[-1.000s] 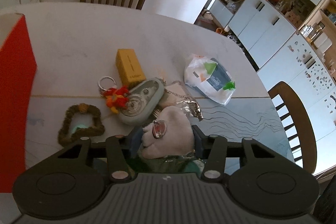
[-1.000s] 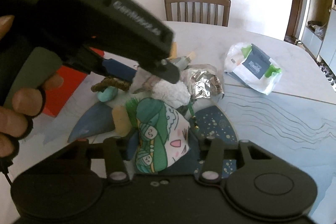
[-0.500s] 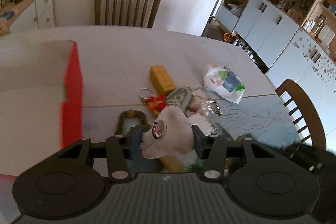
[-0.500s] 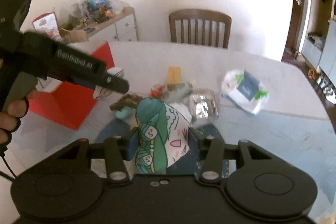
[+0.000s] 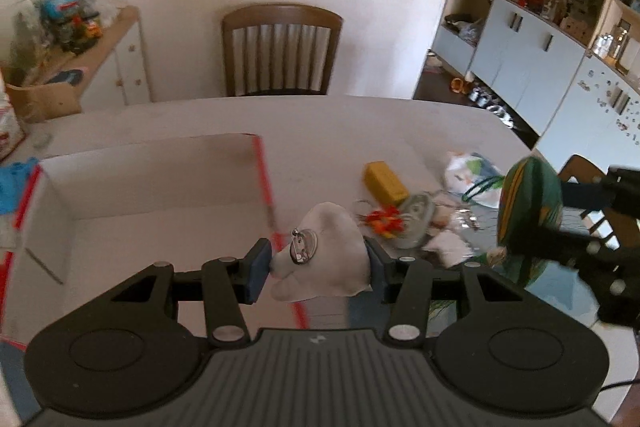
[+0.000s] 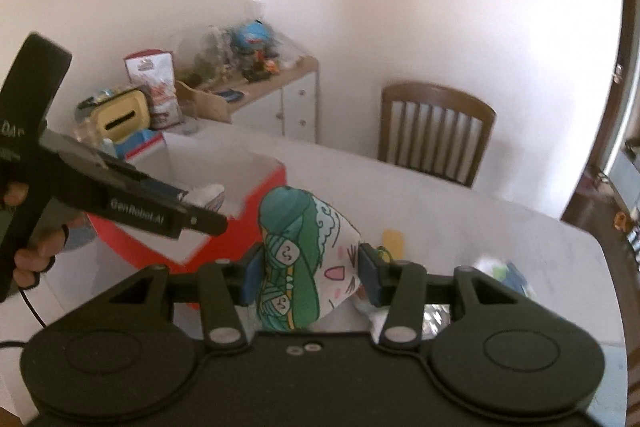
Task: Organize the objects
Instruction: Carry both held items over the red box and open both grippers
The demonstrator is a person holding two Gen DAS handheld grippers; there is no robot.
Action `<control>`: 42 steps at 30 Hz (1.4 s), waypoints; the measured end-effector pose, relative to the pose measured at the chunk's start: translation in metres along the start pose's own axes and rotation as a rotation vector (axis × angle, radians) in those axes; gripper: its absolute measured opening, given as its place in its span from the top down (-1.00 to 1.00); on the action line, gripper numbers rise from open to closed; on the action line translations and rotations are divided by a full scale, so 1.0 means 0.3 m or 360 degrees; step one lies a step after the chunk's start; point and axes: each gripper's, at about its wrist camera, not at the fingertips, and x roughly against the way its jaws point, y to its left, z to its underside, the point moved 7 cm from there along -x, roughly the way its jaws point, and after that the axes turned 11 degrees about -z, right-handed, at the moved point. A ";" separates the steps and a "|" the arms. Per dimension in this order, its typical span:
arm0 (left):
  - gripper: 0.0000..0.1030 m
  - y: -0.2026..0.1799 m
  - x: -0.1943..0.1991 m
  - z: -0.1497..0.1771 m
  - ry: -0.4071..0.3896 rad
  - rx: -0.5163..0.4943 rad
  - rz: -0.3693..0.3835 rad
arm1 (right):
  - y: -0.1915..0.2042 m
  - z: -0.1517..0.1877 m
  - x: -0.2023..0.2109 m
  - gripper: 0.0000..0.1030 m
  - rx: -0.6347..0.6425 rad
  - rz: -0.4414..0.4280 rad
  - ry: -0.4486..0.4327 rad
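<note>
Both grippers have risen from the cluttered white surface (image 5: 400,123) toward the open red-and-white cardboard box (image 5: 160,179). The right gripper's fingers (image 6: 370,277) clamp the green-haired printed plush cushion (image 6: 304,259); the left gripper's fingers (image 5: 258,265) pinch the small white plush toy (image 5: 324,263) above the box's red edge.

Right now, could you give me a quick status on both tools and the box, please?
Left tool shut on white plush. Right tool shut on green-haired plush. Both held above the table, near the open red box. Nothing blocks the box.
</note>
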 end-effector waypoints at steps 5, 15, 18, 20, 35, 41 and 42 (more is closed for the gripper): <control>0.04 0.132 0.010 -0.006 0.0006 0.0026 -0.0097 | 0.082 -0.091 -0.047 0.08 0.0073 -0.0048 -0.0004; 0.04 0.407 -0.031 0.010 0.0044 0.0046 -0.0307 | 0.240 -0.212 -0.210 0.08 0.0167 -0.0157 -0.0004; 0.04 0.468 -0.057 0.019 0.0064 0.0048 -0.0356 | 0.283 -0.230 -0.272 0.08 0.0196 -0.0182 0.0009; 0.04 0.502 -0.082 0.021 0.0082 0.0051 -0.0383 | 0.310 -0.239 -0.313 0.08 0.0213 -0.0198 0.0021; 0.03 0.571 -0.328 0.066 0.0293 -0.0090 -0.0428 | 0.418 -0.108 -0.636 0.07 0.0387 -0.0194 0.0349; 0.03 0.563 -0.425 0.083 0.0418 -0.0136 -0.0416 | 0.418 -0.046 -0.723 0.07 0.0367 -0.0206 0.0484; 0.02 0.561 -0.439 0.087 0.0445 -0.0135 -0.0407 | 0.418 -0.037 -0.732 0.07 0.0356 -0.0215 0.0503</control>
